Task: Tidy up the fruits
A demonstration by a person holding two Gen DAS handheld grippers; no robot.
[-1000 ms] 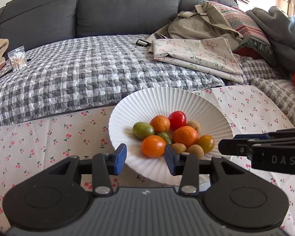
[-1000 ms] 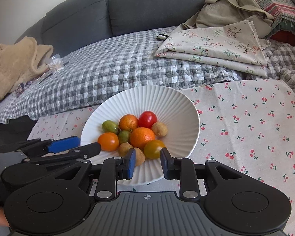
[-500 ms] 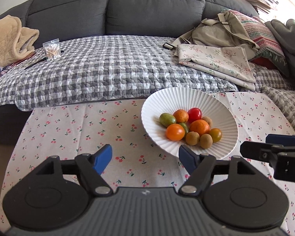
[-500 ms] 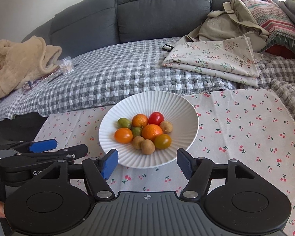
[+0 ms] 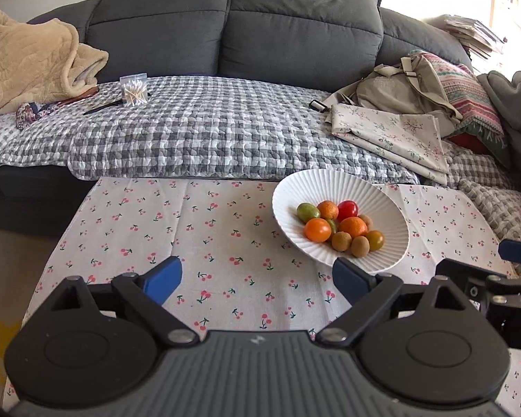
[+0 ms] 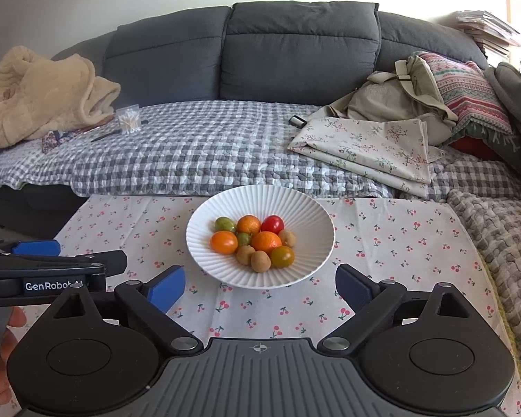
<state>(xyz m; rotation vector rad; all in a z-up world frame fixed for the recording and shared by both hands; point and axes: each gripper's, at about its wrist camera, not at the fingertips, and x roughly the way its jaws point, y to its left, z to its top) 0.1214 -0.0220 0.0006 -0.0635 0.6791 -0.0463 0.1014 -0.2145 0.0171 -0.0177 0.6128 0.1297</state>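
Both grippers, left [image 5: 257, 279] and right [image 6: 260, 286], farther back from fruit plate [image 6: 205, 246], jaws wide, seemingly empty.

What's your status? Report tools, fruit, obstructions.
Left tool open, empty. Right tool open, empty. Fruit piled in white bowl on cherry-print cloth. Path to bowl unobstructed.
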